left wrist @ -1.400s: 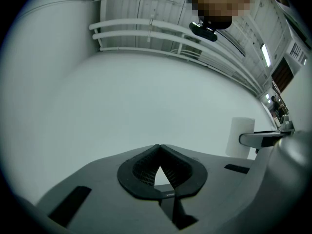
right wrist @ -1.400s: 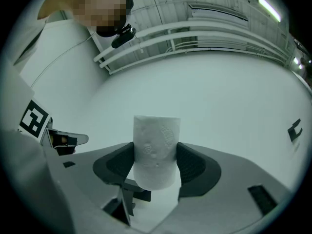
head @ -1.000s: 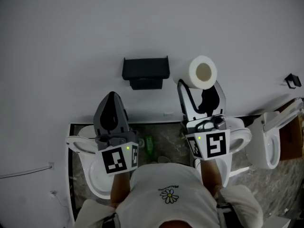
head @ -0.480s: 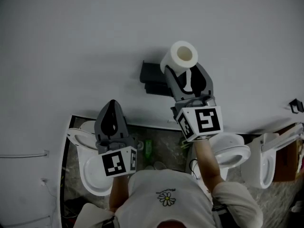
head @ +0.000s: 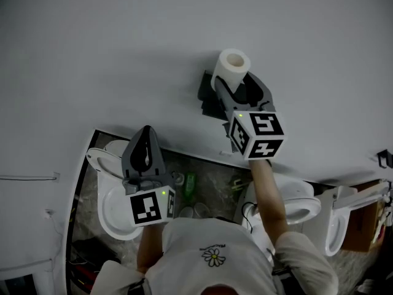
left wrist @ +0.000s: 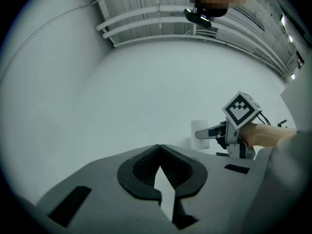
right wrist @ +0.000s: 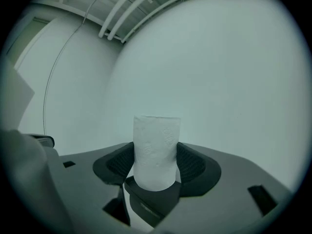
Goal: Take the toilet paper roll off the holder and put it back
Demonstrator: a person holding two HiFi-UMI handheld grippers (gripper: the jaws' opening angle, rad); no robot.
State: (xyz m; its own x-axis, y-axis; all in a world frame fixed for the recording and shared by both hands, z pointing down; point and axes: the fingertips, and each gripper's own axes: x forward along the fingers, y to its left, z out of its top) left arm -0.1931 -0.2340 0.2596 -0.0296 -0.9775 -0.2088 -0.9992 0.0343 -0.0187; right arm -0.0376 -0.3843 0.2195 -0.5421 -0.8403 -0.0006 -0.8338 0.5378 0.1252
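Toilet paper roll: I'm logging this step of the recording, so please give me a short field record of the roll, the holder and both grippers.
roll: white toilet paper roll, upright, clamped at both sides
right gripper: shut on the roll, raised to the wall
holder: black holder on the wall, partly hidden behind the right gripper
roll seated on holder: cannot tell
left gripper: jaws together, nothing between them, held lower, apart from the holder
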